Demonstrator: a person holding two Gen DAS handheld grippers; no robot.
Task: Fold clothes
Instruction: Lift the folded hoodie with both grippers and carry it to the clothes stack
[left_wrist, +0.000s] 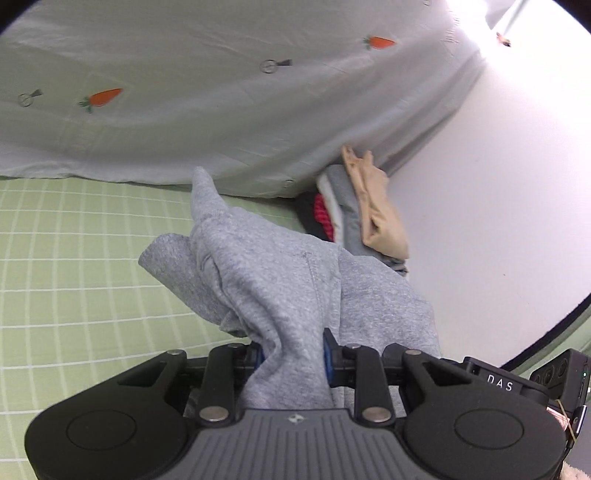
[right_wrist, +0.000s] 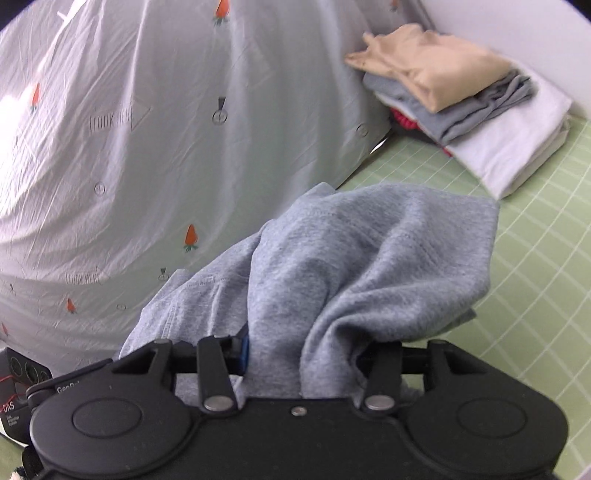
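Observation:
A grey sweatshirt-like garment (left_wrist: 266, 273) is bunched and lifted above the green checked bed sheet (left_wrist: 74, 258). My left gripper (left_wrist: 293, 354) is shut on a fold of it, with cloth draping over and past the fingers. In the right wrist view the same grey garment (right_wrist: 369, 258) hangs over my right gripper (right_wrist: 295, 350), which is shut on another part of it. The right gripper's right finger is hidden under the cloth. The other gripper's body shows at the edge of each view.
A stack of folded clothes (right_wrist: 461, 96), beige on top of grey, white and red, lies by the white wall (left_wrist: 498, 184). A pale quilt with carrot prints (right_wrist: 147, 129) is heaped at the back. Green checked sheet (right_wrist: 535, 277) lies to the right.

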